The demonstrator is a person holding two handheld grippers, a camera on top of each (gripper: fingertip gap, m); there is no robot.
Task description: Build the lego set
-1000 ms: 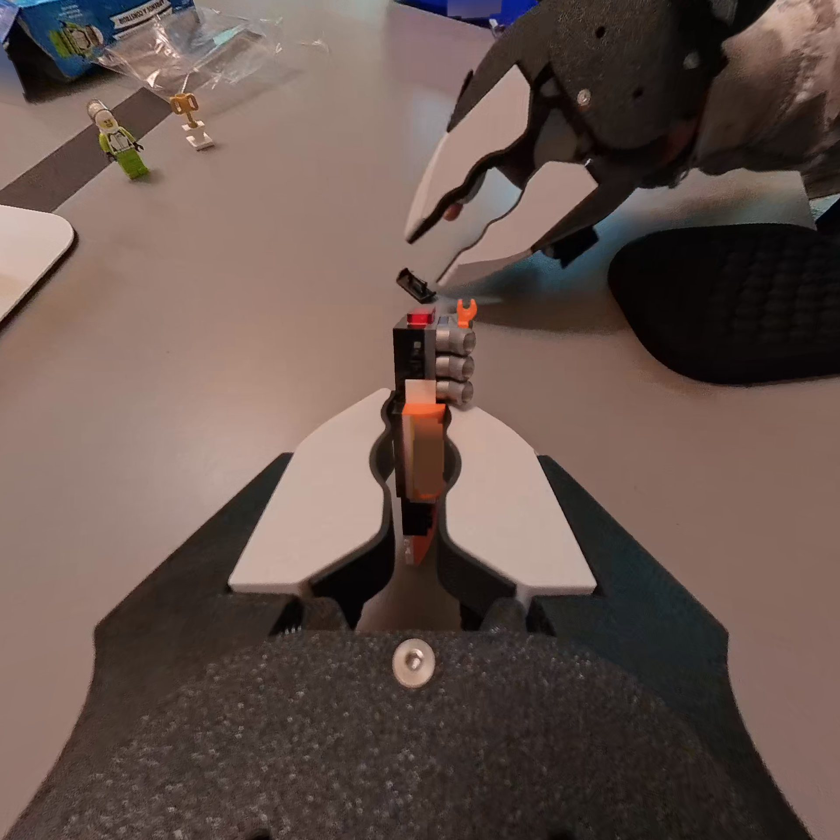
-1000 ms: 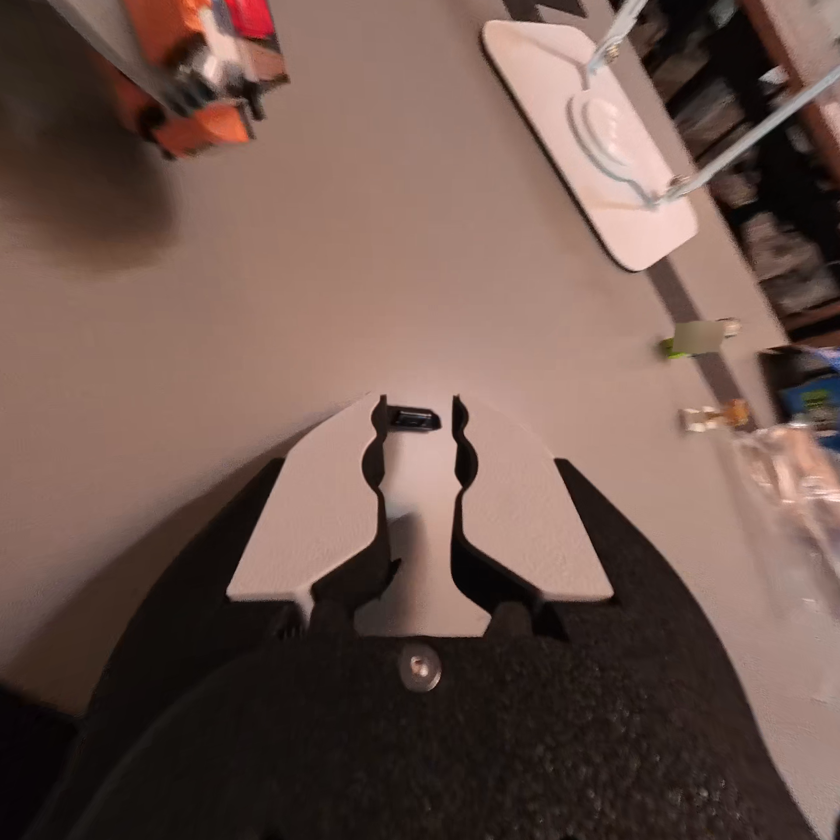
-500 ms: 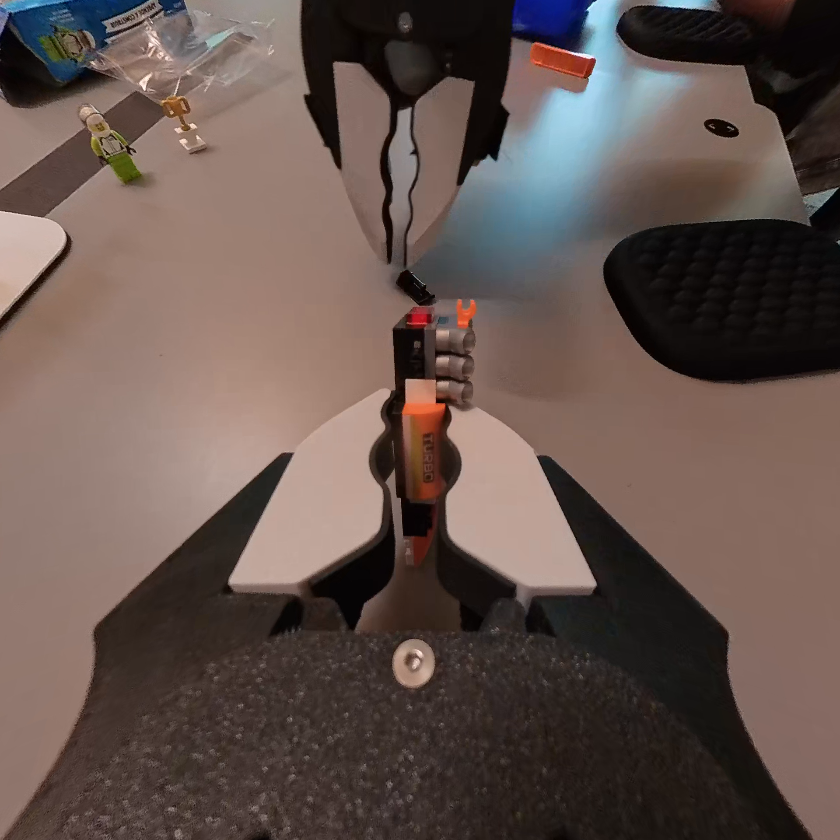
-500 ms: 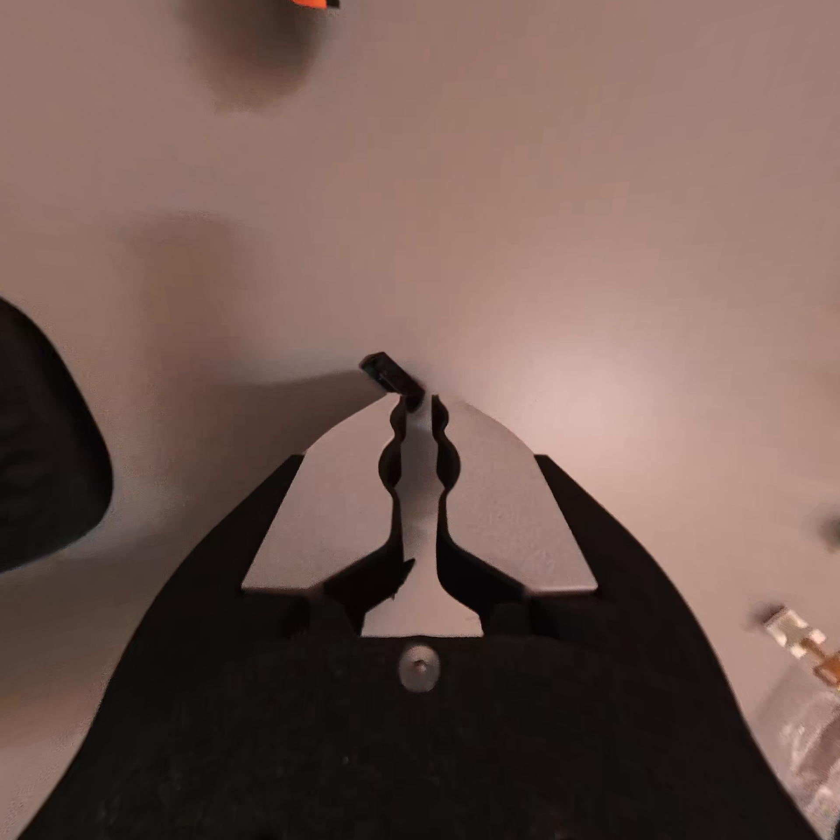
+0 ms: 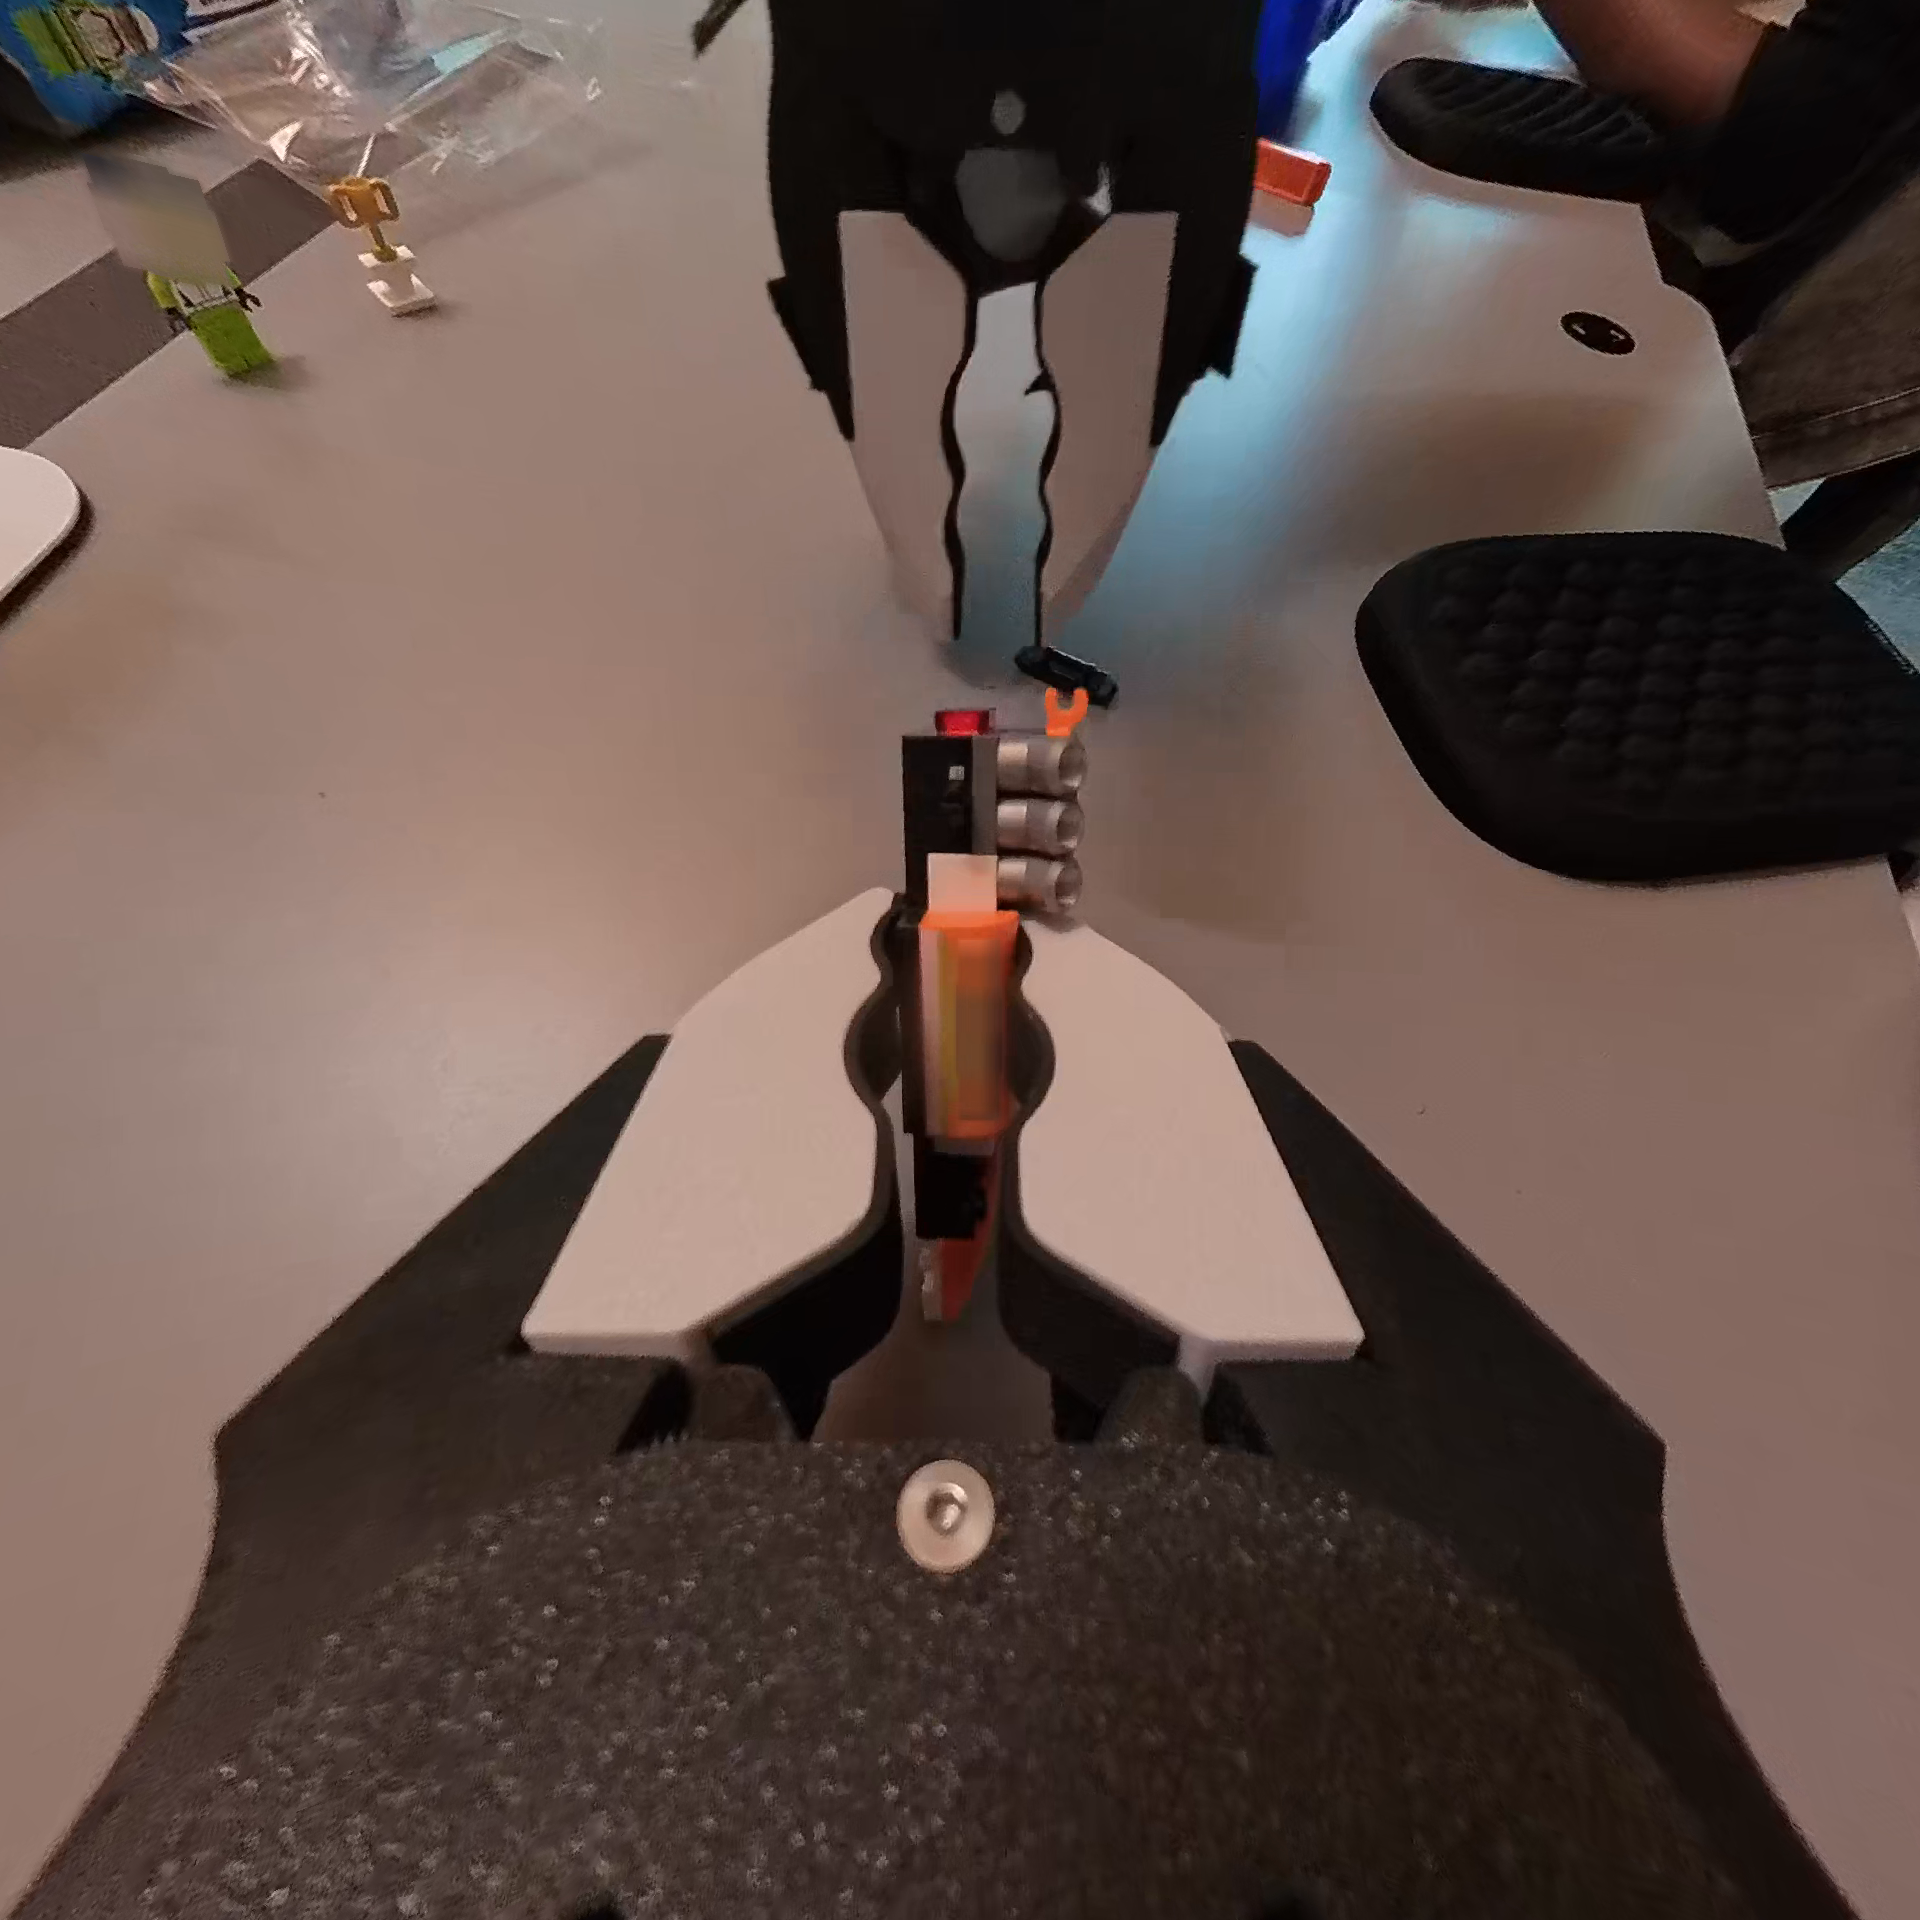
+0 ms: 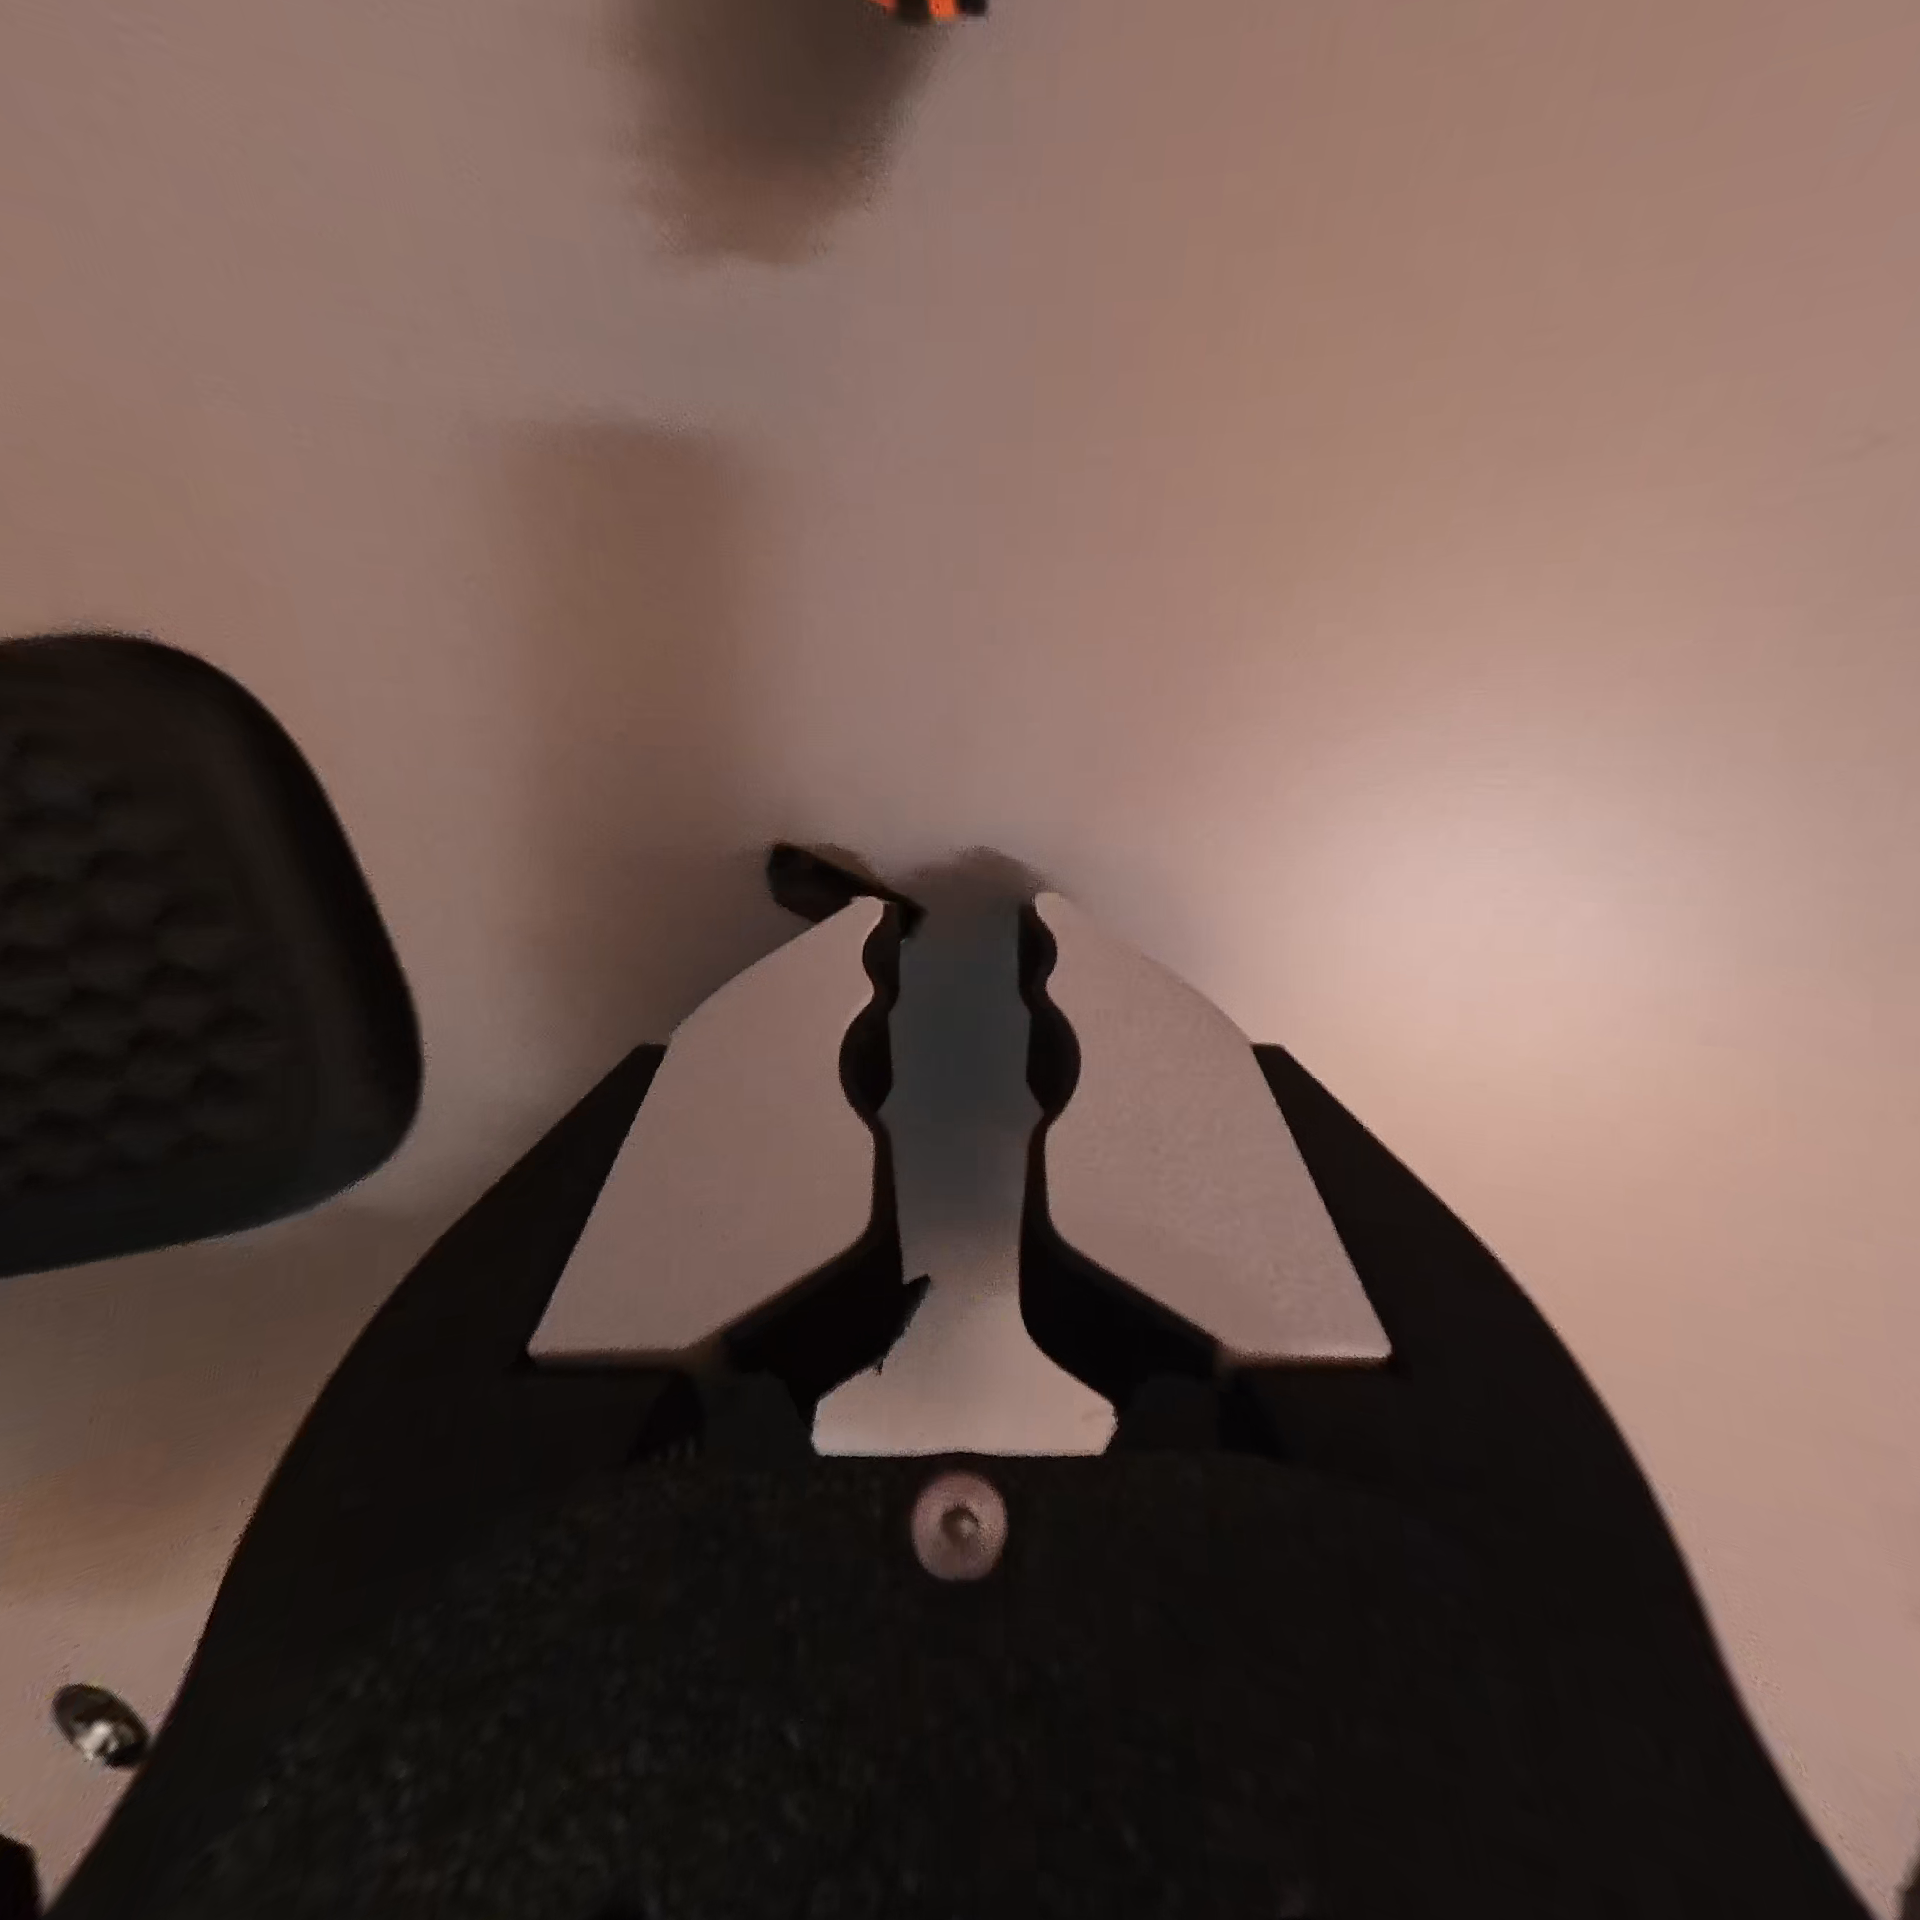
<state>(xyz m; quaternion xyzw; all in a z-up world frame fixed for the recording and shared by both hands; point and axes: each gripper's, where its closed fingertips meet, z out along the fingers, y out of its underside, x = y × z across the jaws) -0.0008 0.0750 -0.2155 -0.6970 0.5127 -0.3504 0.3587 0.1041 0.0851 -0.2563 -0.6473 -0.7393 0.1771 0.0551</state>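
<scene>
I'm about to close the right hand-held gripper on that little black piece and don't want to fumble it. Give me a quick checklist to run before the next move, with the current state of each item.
1. Left hand-held gripper grips the lego build firmly: ok, jaws closed on it, build upright.
2. Right hand-held gripper open enough: ok, a narrow gap shows between its fingers.
3. Small black piece centred between the right fingers: not ok, it lies at one fingertip, outside the gap.
4. Piece flat on the table: cannot tell, it is small and partly hidden.
5. Right fingertips down at table level: ok, they look to be at the surface.
6. Nothing crowding the piece: ok, the black pad sits well aside.
</scene>
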